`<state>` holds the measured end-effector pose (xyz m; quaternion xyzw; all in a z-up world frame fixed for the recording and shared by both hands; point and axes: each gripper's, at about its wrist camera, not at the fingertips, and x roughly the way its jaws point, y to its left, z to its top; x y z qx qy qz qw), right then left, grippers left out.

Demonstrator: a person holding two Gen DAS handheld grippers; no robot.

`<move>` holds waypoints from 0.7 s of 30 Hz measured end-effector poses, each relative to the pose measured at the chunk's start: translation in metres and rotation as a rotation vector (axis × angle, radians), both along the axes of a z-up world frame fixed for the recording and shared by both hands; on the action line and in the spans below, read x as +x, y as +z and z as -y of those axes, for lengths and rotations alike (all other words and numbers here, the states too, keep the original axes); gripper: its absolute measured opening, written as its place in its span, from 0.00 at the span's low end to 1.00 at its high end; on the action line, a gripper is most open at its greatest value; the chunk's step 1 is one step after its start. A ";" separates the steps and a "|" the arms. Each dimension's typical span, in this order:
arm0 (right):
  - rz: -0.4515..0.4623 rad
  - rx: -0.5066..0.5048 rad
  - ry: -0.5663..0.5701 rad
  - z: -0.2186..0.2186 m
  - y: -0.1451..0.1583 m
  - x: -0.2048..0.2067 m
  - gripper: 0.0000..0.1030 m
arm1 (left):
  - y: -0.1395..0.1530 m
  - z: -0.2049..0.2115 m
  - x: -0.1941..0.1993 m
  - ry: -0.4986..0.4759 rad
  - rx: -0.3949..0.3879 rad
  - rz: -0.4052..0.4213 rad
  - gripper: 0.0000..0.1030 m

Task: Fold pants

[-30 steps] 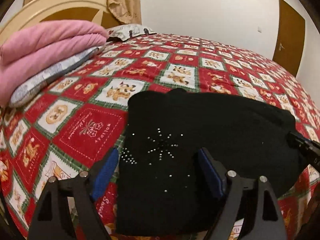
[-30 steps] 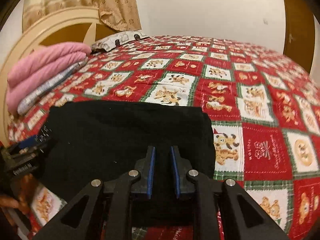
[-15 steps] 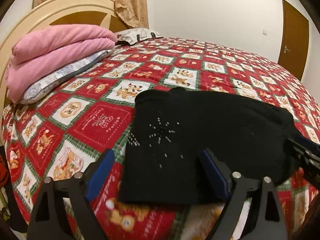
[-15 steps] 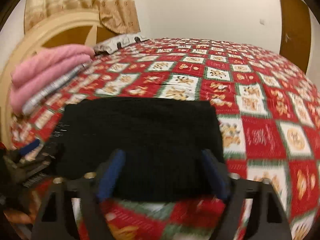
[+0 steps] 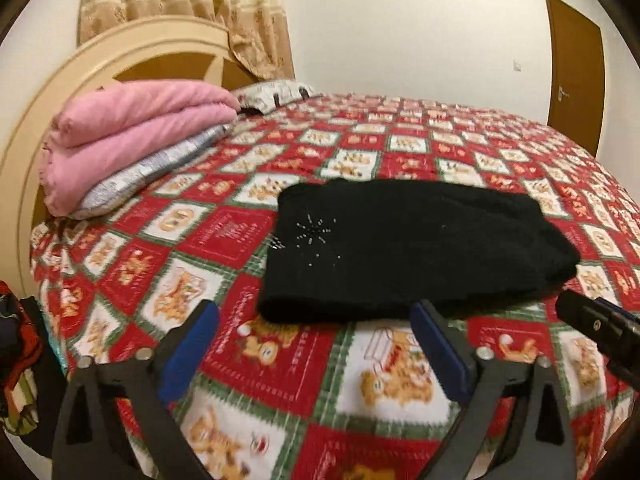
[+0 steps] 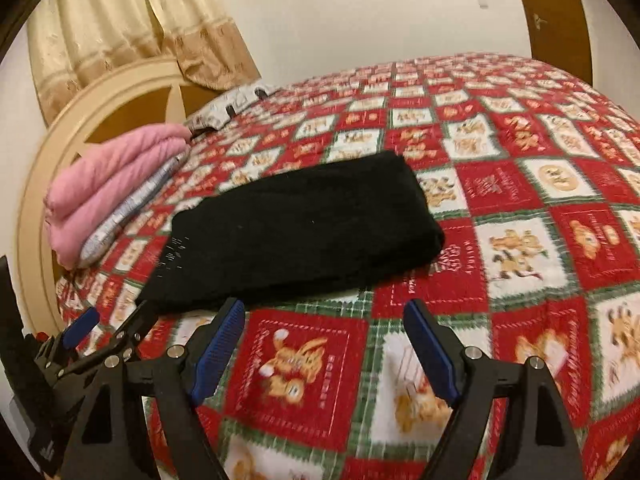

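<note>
My left tongs point(image 5: 314, 342) and right tongs point(image 6: 324, 338) both gape wide, gripping nothing, just short of the folded black pants point(image 5: 404, 248) on the bed point(image 5: 280, 364)

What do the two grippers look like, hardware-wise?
Both match: the left gripper and right gripper have black angular frames with triangular cut-outs, silver round bolt heads at the joints, and two fingers faced with blue ribbed pads. No cables or sleeves visible; any markings are too blurred to read.
</note>
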<state>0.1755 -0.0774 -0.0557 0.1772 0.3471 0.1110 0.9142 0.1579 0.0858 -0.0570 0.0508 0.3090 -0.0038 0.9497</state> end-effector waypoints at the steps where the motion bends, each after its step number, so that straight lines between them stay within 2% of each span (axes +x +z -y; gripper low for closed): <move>1: 0.027 -0.010 -0.009 0.000 0.006 -0.010 0.80 | 0.004 -0.001 -0.008 -0.002 0.000 0.019 0.98; 11: 0.204 -0.059 -0.067 0.004 0.046 -0.074 0.80 | 0.033 -0.003 -0.056 -0.027 -0.035 0.106 1.00; 21: 0.259 -0.032 -0.102 0.008 0.066 -0.104 0.81 | 0.049 -0.006 -0.084 -0.031 -0.029 0.164 1.00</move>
